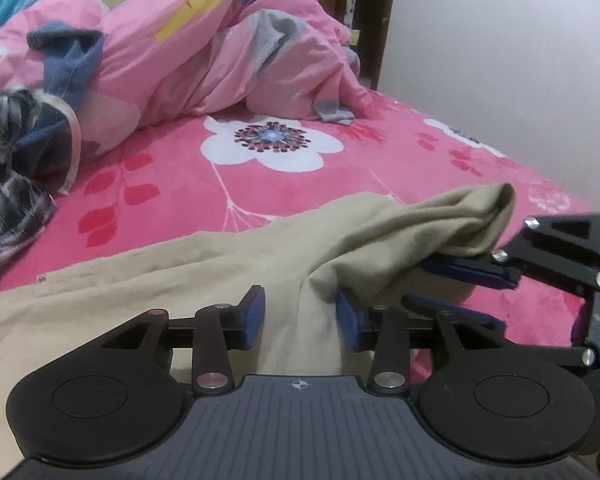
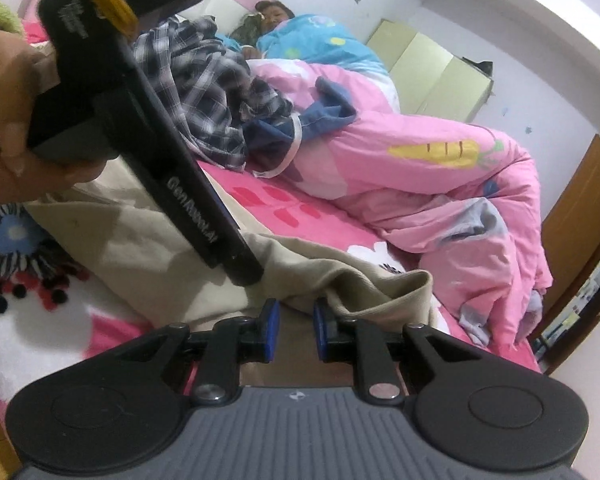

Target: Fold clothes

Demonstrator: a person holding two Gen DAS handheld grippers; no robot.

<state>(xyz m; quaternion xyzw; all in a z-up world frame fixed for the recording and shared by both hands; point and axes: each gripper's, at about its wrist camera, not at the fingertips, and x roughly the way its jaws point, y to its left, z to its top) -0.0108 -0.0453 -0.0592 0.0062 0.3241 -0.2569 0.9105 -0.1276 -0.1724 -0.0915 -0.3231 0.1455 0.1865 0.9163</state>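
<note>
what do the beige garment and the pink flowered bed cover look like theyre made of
Beige garment: probably woven cotton, matte, with soft creases and a stitched hem. Pink flowered bed cover: likely plush fleece, going by its fuzzy, slightly sheeny nap.

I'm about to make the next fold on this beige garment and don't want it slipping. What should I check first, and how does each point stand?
1. Right gripper holds the garment: ok. Cloth sits between its pads and drapes over its fingers.
2. Left gripper holds the garment: not ok. Its jaws are apart, with a ridge of cloth between them unpinched.
3. Garment lies flat: not ok. It is bunched near both grippers.
4. Bare sheet beyond the garment: ok.
5. Plaid shirt clear of the garment: cannot tell. They come close at the picture's edge.
</note>
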